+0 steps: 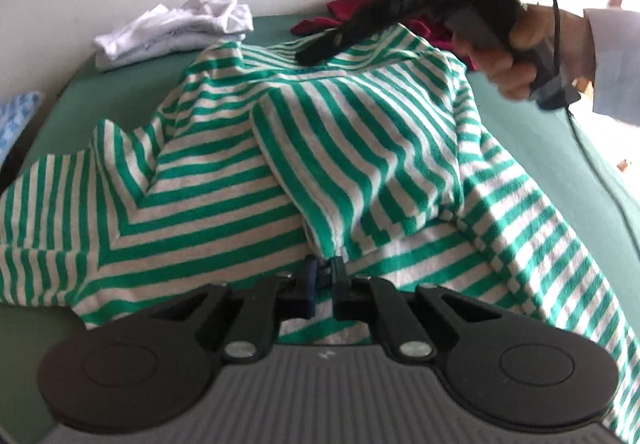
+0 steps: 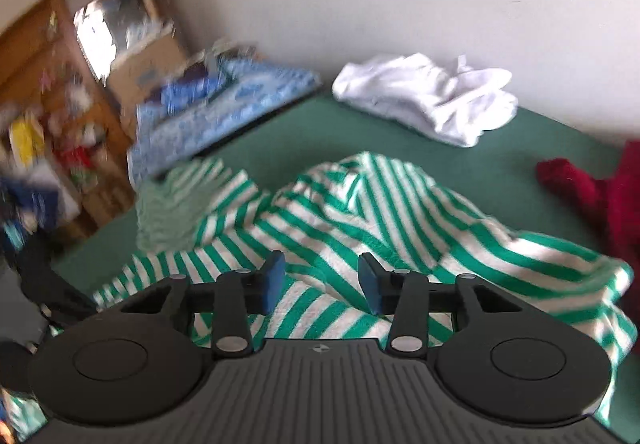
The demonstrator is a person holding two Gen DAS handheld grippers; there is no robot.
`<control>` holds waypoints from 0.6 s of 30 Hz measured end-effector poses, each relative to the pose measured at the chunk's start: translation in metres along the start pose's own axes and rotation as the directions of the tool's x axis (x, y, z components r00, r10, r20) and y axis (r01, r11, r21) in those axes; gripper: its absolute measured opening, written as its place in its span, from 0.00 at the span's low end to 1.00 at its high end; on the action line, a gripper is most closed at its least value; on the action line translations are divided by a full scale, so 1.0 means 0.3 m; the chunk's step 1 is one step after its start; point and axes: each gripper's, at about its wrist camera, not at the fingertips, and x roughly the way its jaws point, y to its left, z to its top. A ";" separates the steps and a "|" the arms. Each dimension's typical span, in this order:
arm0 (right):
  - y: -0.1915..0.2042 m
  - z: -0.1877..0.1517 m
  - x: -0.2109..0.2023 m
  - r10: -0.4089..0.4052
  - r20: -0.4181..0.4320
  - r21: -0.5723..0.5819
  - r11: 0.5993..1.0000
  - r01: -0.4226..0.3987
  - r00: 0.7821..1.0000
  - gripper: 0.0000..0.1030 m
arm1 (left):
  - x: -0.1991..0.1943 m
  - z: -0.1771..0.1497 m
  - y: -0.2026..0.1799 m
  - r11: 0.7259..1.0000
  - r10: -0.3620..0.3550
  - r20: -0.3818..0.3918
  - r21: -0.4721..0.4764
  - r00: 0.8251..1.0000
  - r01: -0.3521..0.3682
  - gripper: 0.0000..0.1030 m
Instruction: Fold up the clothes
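Striped garment [image 1: 328, 148], green and white, is laid crumpled across the green bed surface [image 1: 120, 92], with folds bunched at the middle of the left wrist view and cloth spread out toward 8 o'clock and 4 o'clock. Left gripper [image 1: 326, 276] is seen at 6 o'clock of its own view, its fingers pressed together and pinching a hanging fold of the striped garment. Right gripper [image 2: 320, 282] is seen at 6 o'clock of the right wrist view, its blue-padded fingers [image 2: 273, 280] spread apart above the striped cloth with no fabric clamped between them. In the left wrist view the same tool is shown at 1 o'clock, blurred, gripped by a hand [image 1: 516, 56] in a pale sleeve [image 1: 616, 64], its tip over the far edge of the garment. White clothing [image 2: 428, 96] is heaped at 12 o'clock against the wall. Red cloth [image 2: 600, 196] is found at 3 o'clock. Blue patterned bedding [image 2: 208, 116] is placed at 10 o'clock, beside blurred wooden shelving [image 2: 60, 44].
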 end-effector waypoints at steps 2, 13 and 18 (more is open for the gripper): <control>0.027 0.000 0.061 -0.019 -0.054 -0.048 0.999 0.016 0.998 0.42 | 0.001 0.002 -0.003 1.000 -0.004 -0.003 -0.010 1.000 0.004 0.03; -0.021 0.087 0.029 0.131 0.124 0.064 0.988 -0.139 0.984 0.07 | 0.014 -0.007 -0.056 0.999 0.027 0.007 0.047 1.000 -0.027 0.06; -0.042 0.065 0.027 0.098 0.047 0.034 0.994 -0.100 0.994 0.19 | 0.010 -0.007 -0.061 0.998 0.038 0.001 0.055 0.999 -0.038 0.06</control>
